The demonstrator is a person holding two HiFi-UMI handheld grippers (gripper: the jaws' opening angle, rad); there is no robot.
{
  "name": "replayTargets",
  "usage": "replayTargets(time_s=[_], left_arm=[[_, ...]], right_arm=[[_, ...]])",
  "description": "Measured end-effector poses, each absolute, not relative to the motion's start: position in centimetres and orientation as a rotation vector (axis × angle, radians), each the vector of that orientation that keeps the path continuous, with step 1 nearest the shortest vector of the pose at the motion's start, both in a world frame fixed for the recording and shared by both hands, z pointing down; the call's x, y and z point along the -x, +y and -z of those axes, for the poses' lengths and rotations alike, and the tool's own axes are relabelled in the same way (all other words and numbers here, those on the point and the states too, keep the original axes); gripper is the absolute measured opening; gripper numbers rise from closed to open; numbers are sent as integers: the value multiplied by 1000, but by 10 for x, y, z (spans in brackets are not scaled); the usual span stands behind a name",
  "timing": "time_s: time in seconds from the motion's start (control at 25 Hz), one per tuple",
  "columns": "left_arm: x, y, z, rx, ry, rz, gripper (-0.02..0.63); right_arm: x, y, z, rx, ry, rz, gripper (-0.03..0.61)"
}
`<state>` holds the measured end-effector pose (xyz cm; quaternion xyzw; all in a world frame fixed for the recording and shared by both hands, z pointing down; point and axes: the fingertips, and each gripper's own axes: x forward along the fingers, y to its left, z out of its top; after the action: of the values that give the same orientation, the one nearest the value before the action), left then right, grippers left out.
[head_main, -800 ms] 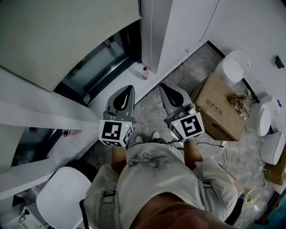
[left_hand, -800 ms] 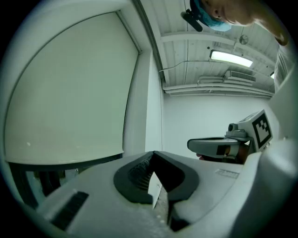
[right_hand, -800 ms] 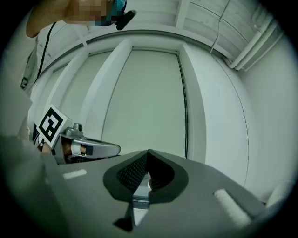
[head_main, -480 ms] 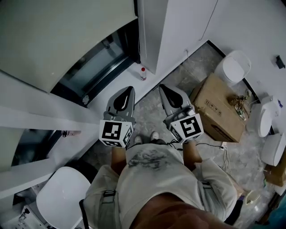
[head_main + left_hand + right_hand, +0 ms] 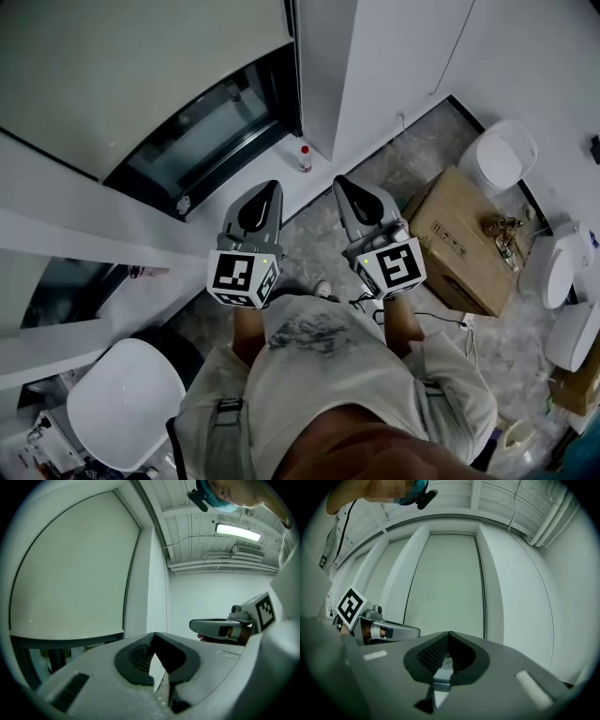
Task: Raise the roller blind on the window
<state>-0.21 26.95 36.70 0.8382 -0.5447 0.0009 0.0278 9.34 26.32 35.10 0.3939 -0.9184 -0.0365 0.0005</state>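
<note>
Window blind (image 5: 122, 75) hangs beyond left tongs (image 5: 271, 186), right tongs (image 5: 340, 181)

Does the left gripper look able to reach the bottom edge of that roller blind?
Probably yes: nothing stands between the left gripper and the roller blind, whose bottom edge hangs free ahead of it. The gripper is shut and apart from the blind, so it would need to open first.

— What's round me here?
— You've a grey stone floor (image 5: 314, 239) under your left tongs (image 5: 271, 187) and right tongs (image 5: 340, 182), and a cardboard box (image 5: 464, 239) just right of the right pair.
— And ahead?
— A white wall (image 5: 375, 66) with a small red-capped bottle (image 5: 304, 157) at its foot, and window glass (image 5: 202, 136) beyond your left pair. A strip light (image 5: 236, 530) glows overhead.
</note>
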Motion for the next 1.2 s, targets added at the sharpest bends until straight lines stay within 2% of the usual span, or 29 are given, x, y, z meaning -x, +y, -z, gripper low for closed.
replayTargets(time_s=[1.2], left_arm=[[64, 141, -363, -2685, -1491, 2, 8]], right_arm=[[-14, 141, -342, -1369, -2817, 176, 9]])
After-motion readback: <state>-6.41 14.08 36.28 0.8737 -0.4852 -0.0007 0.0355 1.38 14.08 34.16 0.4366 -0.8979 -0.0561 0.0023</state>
